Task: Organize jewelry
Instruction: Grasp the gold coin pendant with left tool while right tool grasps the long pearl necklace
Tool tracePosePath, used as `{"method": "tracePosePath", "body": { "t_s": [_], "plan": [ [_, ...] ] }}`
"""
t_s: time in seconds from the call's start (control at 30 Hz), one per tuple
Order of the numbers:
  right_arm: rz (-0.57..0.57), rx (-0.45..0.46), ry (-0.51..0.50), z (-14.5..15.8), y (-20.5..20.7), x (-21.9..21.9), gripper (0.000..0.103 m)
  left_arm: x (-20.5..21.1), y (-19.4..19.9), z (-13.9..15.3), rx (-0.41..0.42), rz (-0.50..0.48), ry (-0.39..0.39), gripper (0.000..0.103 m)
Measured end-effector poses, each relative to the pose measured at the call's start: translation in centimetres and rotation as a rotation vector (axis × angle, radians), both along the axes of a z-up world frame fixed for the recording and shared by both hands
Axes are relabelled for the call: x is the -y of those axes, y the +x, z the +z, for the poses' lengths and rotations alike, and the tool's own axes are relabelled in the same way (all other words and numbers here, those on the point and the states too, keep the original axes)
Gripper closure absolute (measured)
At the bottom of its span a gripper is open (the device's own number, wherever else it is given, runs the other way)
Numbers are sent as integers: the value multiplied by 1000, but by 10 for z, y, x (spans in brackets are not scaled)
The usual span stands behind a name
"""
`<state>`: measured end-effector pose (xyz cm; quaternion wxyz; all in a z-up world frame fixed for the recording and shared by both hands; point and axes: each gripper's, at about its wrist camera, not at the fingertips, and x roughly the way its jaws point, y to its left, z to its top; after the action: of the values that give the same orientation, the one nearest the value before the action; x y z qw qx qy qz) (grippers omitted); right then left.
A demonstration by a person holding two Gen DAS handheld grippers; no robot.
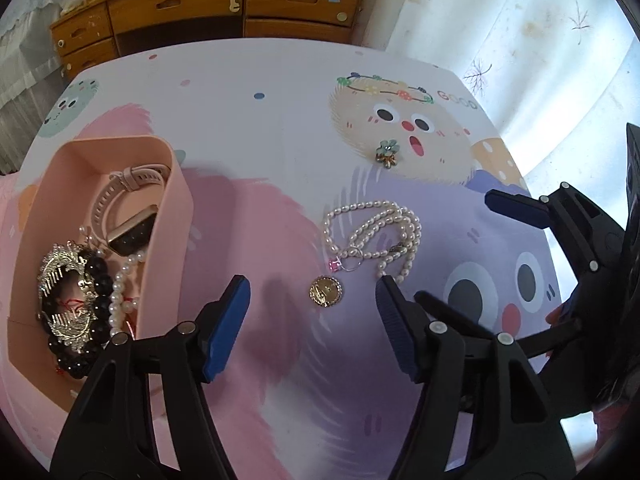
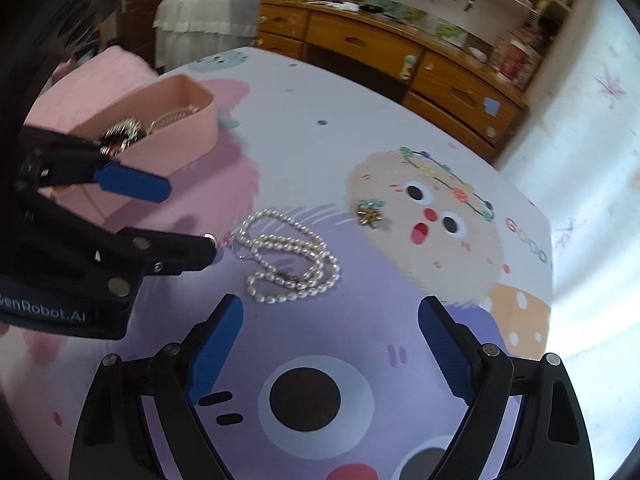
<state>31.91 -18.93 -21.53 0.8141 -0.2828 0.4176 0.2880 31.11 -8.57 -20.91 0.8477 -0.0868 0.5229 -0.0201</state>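
1. Two tongs are on my feeds, both with jaws spread wide and nothing between them: my left tongs (image 1: pixel 312 322) hover over the bench (image 1: pixel 256 140), my right tongs (image 2: pixel 330 346) hover over its purple cartoon print.
2. I see the pearl necklace (image 1: pixel 374 236) lying in loose loops on the bench, just ahead of my left tongs; in the right wrist view the same strand (image 2: pixel 292 262) sits just beyond my right fingertips.
3. A gold coin pendant (image 1: pixel 326 291) rests on the bench between my left fingers, near the right one, with a small pink stone (image 1: pixel 334 266) and a ring just above it at the necklace's end.
4. I make out a green-and-gold flower brooch (image 1: pixel 389 153) farther out, apart from the pearls, on the beige cartoon face.
5. My pink tray (image 1: pixel 168 216) stands to the left; inside it lie a pink-strapped watch (image 1: pixel 128 216), a black bead bracelet (image 1: pixel 96 280), a white pearl bracelet (image 1: pixel 120 300) and a gold filigree piece (image 1: pixel 60 280), all crowded together.
6. A wooden dresser (image 1: pixel 224 4) stands beyond the bench's far edge.
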Motion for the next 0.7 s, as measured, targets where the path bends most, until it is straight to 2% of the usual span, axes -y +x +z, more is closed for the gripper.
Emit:
{"method": "tracePosePath", "body": {
  "t_s": [0.17, 0.33, 0.43, 0.5, 0.63, 0.7],
  "plan": [
    [78, -29, 26, -19, 3, -9, 13, 5, 7, -14, -29, -9, 12, 50],
    [120, -30, 63, -25, 8, -15, 13, 15, 8, -14, -8, -44, 57, 61],
    [123, -27, 68, -27, 14, -17, 19, 20, 10, -14, -11, -86, 87, 73],
    [124, -36, 81, -27, 18, -17, 24, 21, 11, -13, -17, -99, 97, 87],
    [100, -65, 107, -28, 27, -16, 27, 17, 11, -12, -19, -96, 75, 87],
    [82, -95, 134, -29, 32, -15, 32, 16, 11, -12, -21, -79, 66, 87]
  ]
}}
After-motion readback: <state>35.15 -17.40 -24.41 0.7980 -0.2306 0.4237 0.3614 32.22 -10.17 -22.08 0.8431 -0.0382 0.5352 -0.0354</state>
